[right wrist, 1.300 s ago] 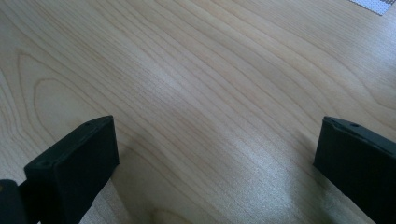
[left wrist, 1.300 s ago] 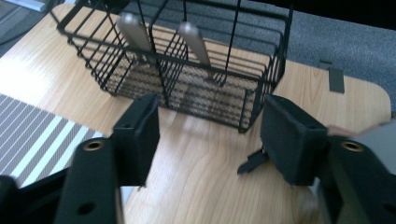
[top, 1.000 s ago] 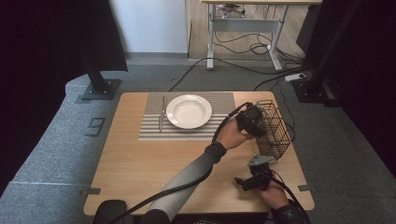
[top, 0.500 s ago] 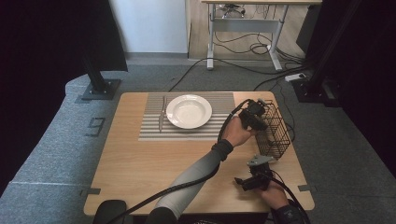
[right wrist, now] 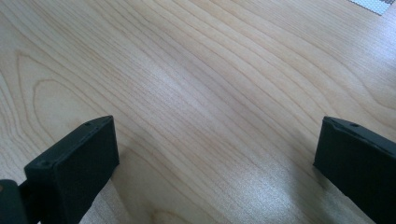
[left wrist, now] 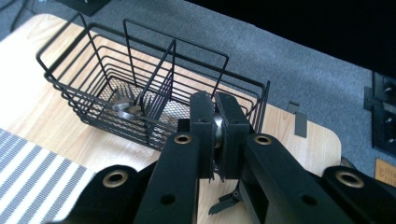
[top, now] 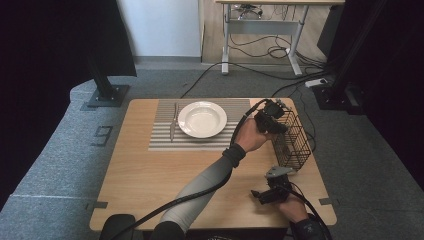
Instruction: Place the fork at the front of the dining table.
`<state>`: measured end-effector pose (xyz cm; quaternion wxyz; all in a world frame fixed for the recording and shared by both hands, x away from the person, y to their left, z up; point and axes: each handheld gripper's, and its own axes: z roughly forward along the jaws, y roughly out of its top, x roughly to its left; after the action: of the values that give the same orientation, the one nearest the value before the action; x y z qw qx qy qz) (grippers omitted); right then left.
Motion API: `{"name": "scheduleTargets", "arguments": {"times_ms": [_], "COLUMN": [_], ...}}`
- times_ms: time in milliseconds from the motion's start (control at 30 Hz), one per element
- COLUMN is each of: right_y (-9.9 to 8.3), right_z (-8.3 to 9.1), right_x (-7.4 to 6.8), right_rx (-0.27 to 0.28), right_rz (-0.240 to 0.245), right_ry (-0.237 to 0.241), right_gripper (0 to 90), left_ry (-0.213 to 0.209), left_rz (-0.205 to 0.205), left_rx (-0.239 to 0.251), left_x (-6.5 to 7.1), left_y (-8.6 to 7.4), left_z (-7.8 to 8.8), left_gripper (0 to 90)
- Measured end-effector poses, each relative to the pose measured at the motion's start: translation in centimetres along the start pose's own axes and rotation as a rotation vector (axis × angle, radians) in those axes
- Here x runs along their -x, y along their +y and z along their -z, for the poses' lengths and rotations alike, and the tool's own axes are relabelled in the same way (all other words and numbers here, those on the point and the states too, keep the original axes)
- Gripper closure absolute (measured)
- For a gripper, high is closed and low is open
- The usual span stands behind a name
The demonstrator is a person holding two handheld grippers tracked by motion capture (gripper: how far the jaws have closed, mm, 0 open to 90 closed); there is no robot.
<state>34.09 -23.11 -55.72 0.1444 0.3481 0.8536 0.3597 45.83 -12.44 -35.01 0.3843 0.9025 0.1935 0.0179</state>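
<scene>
My left gripper point(top: 280, 127) hovers over the near rim of the black wire basket point(top: 292, 142) at the table's right side. In the left gripper view its jaws point(left wrist: 215, 100) are shut on a thin silvery metal utensil point(left wrist: 217, 133), whose kind I cannot tell. Another metal utensil point(left wrist: 126, 108) lies in the basket's point(left wrist: 93, 93) left compartment, beside the wire divider. Low over bare wood near the front right edge, my right gripper point(top: 257, 194) is open, its jaws point(right wrist: 215, 140) wide apart with nothing between them.
A white plate point(top: 202, 119) sits on a striped placemat point(top: 165, 142) at the back of the wooden table point(top: 150, 185), with a piece of cutlery point(top: 172, 122) left of it. The person's left forearm point(top: 210, 180) crosses the table's middle.
The left gripper has shifted slightly farther and to the right, toward the basket, still holding the utensil. The right gripper has stayed where it was.
</scene>
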Motion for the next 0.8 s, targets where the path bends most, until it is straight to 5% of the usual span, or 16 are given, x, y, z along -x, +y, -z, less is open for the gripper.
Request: {"name": "scheduleTargets", "arguments": {"times_ms": [500, 800], "right_y": [0.2, 0.0], "right_z": [0.7, 1.6], "right_x": [0.1, 0.1], "right_rx": [-0.002, 0.061], "right_rz": [0.004, -0.012], "right_ry": [-0.015, -0.036], "right_gripper": [13.1, 19.5], "left_ry": [-0.02, 0.002], "left_rz": [-0.049, -0.024], "left_rx": [0.082, 0.086], "left_x": [0.8, -0.1], "left_y": [1.3, -0.3], "left_z": [6.8, 10.6], "left_gripper": [86.7, 86.6]}}
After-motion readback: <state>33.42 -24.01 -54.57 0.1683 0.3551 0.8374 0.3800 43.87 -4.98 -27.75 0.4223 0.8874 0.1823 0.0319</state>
